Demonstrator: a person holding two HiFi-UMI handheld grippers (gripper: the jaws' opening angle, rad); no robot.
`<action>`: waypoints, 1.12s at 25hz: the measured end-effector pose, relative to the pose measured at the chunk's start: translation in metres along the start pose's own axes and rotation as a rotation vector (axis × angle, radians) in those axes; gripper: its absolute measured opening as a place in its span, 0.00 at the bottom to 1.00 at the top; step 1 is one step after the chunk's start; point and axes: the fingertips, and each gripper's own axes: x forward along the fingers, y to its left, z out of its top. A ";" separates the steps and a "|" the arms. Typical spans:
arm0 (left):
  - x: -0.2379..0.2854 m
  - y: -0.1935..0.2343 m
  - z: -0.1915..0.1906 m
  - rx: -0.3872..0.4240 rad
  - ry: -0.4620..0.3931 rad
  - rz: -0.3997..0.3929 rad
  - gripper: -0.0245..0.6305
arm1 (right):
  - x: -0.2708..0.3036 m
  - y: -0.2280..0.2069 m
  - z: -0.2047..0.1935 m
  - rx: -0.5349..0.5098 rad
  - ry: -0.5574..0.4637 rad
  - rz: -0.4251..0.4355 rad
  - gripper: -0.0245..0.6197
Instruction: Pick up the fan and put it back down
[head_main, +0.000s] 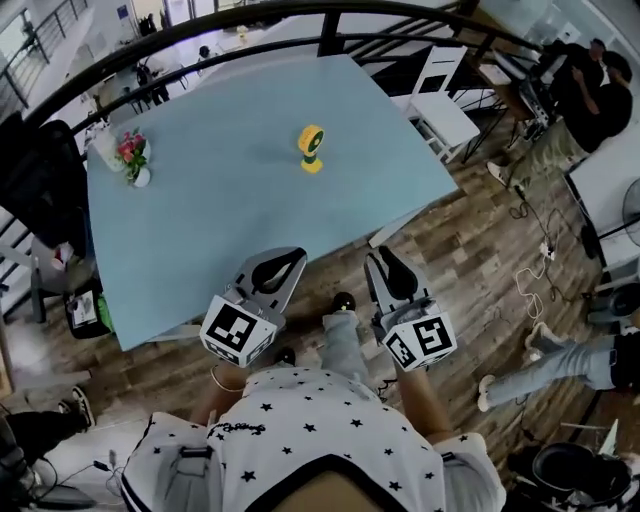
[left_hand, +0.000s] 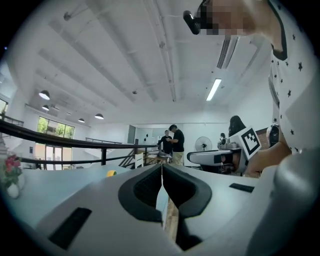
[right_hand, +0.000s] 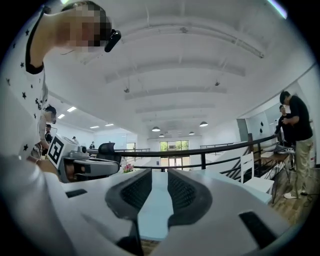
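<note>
Fan (head_main: 311, 147) stands upright out on the blue table (head_main: 200, 230), well apart from both grippers, which hang by the near edge. Left gripper (head_main: 290, 256) has its jaws pressed together, empty — right gripper (head_main: 382, 257) has them parted, nothing between. Flower vase (head_main: 133, 160) sits toward the table's left corner.

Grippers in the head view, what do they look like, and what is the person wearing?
Both the left gripper and right gripper are light grey shells with black pads lining the jaws. Each carries a white cube with black square markers. The person wears a white shirt with black stars.
</note>
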 end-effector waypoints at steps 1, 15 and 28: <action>0.002 0.008 -0.001 -0.001 0.001 0.035 0.08 | 0.011 -0.007 -0.002 0.006 0.000 0.022 0.16; 0.052 0.091 -0.008 -0.011 0.033 0.440 0.08 | 0.151 -0.084 -0.026 0.016 0.071 0.335 0.21; 0.087 0.134 -0.003 -0.024 0.058 0.658 0.08 | 0.224 -0.124 -0.055 0.013 0.155 0.478 0.25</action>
